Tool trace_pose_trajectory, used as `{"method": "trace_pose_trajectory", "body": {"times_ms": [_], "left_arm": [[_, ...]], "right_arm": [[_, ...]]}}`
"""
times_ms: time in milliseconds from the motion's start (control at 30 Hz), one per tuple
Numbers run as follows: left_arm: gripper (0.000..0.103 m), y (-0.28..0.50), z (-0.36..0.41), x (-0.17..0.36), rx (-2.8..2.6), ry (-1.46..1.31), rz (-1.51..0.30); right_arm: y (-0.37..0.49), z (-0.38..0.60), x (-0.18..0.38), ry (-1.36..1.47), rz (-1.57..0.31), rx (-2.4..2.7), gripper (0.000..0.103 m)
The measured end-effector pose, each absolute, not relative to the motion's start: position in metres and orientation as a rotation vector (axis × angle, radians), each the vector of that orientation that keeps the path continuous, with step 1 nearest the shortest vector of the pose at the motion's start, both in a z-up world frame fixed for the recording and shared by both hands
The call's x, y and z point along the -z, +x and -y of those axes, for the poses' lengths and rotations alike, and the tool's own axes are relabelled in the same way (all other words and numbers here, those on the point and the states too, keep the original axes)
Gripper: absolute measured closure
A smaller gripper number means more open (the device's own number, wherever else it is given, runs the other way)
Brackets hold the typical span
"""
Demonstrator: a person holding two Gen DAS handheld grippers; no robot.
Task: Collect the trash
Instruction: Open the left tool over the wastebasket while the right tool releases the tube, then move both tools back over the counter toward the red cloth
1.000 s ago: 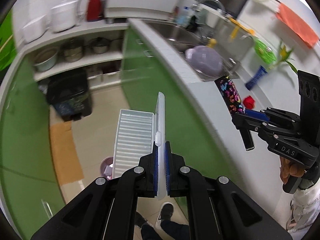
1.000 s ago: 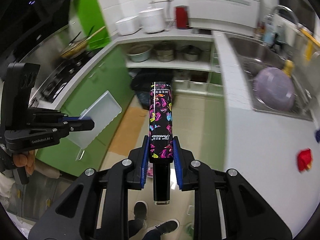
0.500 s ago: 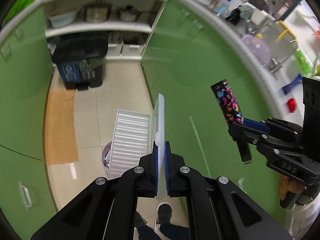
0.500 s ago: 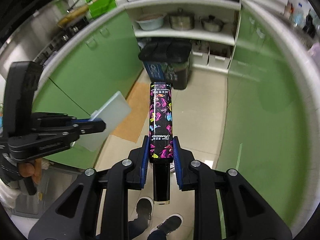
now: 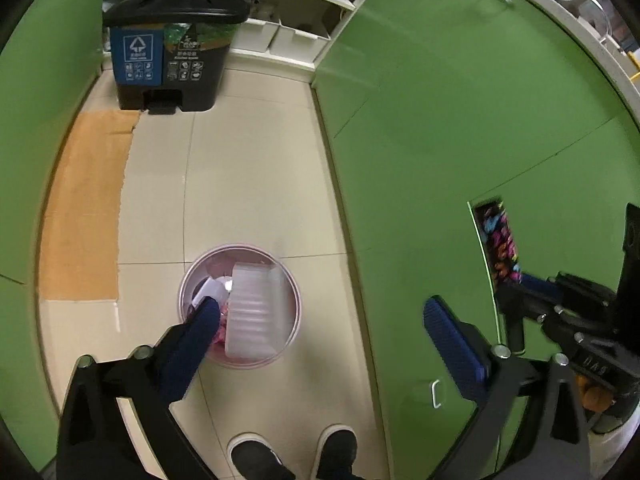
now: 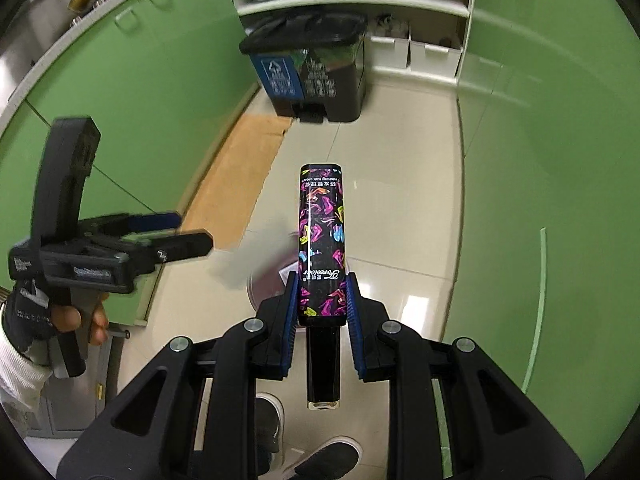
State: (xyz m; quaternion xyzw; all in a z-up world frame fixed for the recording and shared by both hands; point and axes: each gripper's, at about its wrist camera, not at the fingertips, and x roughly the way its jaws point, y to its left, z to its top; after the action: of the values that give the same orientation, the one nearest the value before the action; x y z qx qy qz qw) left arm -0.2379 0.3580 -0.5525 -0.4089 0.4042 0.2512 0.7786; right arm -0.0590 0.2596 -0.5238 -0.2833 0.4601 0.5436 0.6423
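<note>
My left gripper's (image 5: pixel 320 340) fingers have just sprung open, the plastic box (image 5: pixel 254 312) lying in the bin (image 5: pixel 292 332) at lower centre; right gripper (image 6: pixel 320 320) clamps the tube (image 6: pixel 321 240), undelivered.

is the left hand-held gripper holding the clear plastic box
No, the left hand-held gripper has its jaws wide apart with nothing between them, and the clear plastic box lies in the small pink bin below.

Bare floor (image 5: pixel 256 168) runs open between the green cabinets (image 5: pixel 460 140). The pink bin (image 5: pixel 294 322) stands mid-aisle, its mouth filled by a plastic box (image 5: pixel 252 312). The black dustbin (image 5: pixel 172 48) blocks the far end, shoes (image 5: pixel 336 452) the near.
</note>
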Motion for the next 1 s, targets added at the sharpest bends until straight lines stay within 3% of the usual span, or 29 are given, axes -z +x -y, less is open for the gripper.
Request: {"method": "trace_pose_trajectory", "body": {"times_ms": [667,700,733,767,800,1000], "left_arm": [[0.005,-0.324,-0.376,0.519,-0.715,-0.931,-0.775],[0.005,-0.326,-0.378,0.520,-0.719,-0.933,-0.771],[0.005,-0.328,-0.378,0.521,-0.722,-0.933,-0.767],[0.005,-0.331,-0.379,0.522,-0.726,-0.931,-0.764],[0.005,-0.334,-0.379,0.524,-0.732,-0.931,-0.760],[0.005,-0.338,-0.377,0.523,-0.753,-0.933,-0.757]], "right_arm": [[-0.116,-0.338,0.583,-0.788,-1.089,-1.396,0.079],[-0.117,-0.343,0.588,-0.790,-1.087,-1.394,0.072],[-0.117,-0.345,0.591,-0.790,-1.090,-1.391,0.037],[-0.116,-0.349,0.596,-0.783,-1.086,-1.385,0.015],[-0.114,-0.348,0.597,-0.766,-1.076,-1.383,0.003],[-0.108,-0.347,0.600,-0.764,-1.071,-1.335,0.003]]}}
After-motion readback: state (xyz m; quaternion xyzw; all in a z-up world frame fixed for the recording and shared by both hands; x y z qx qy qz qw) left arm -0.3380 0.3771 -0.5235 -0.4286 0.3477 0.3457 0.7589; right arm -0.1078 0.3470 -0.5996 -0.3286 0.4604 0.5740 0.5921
